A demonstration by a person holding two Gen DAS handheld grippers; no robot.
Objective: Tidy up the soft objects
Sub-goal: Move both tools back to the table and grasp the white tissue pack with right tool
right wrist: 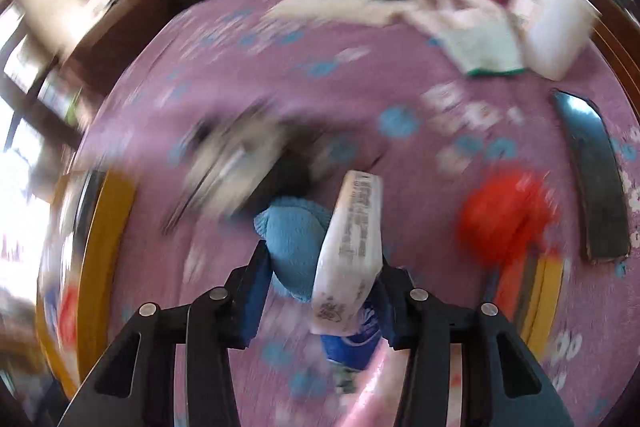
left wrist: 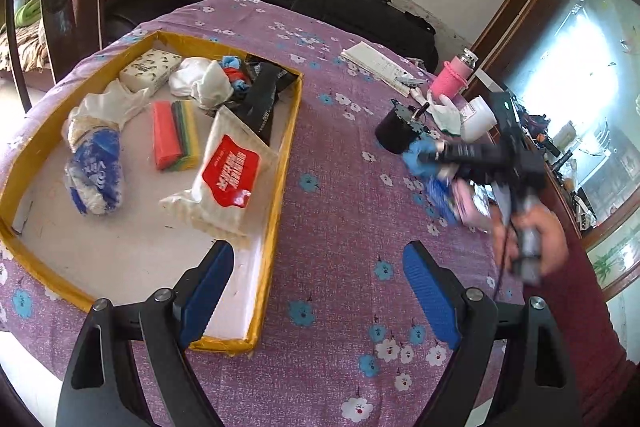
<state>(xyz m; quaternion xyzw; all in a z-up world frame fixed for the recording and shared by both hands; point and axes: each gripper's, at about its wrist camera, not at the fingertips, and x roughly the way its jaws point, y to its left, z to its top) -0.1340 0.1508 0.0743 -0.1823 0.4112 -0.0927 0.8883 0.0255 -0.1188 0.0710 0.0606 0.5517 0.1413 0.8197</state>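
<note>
A yellow-rimmed cardboard box (left wrist: 282, 155) on the purple flowered tablecloth holds a white pack with a red label (left wrist: 230, 175), a stack of coloured sponges (left wrist: 174, 135), a blue-and-white bag (left wrist: 94, 171), white cloths (left wrist: 200, 79) and a tissue pack (left wrist: 150, 69). My left gripper (left wrist: 320, 251) hangs open over the box's right rim with nothing between its fingers. In the blurred right wrist view, my right gripper (right wrist: 322, 259) is shut on a blue cloth (right wrist: 292, 239) and a white printed packet (right wrist: 352, 239). The left wrist view shows that gripper (left wrist: 436, 171) to the right of the box, with the blue cloth (left wrist: 418, 163) in it.
Right of the box stand a black can (left wrist: 394, 131), a pink bottle (left wrist: 450, 79), a white glove (left wrist: 446, 111) and a white jar (left wrist: 478, 119). A notepad (left wrist: 376, 65) lies behind. A phone (right wrist: 592, 179) and a red object (right wrist: 504, 215) lie near the right gripper.
</note>
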